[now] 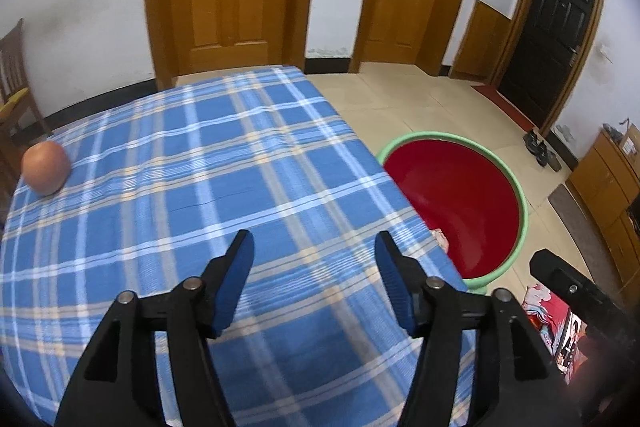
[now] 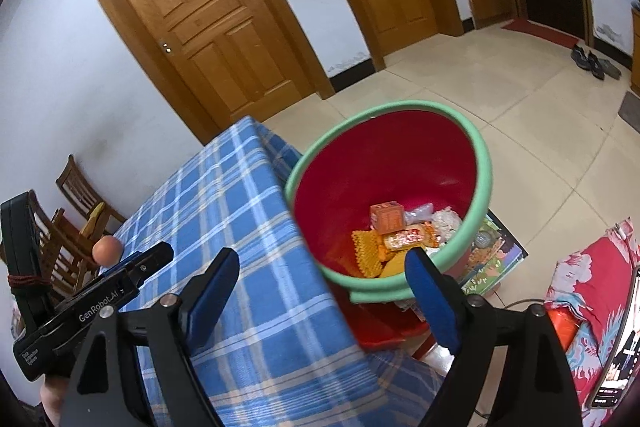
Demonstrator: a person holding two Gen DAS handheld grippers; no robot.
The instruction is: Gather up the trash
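Two tools, both with jaws apart and empty. Left tool (image 1: 314, 279) over the plaid worktop (image 1: 192, 163); an orange fruit (image 1: 45, 167) near its far left edge. Right tool (image 2: 322, 291) off the worktop's right edge, above the red bin (image 2: 384, 163), where trash (image 2: 400, 235) lies jumbled at the bottom with no common long axis.

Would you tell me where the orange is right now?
In the left wrist view, the orange sits at the far left edge of the checked tablecloth, near a wooden chair.
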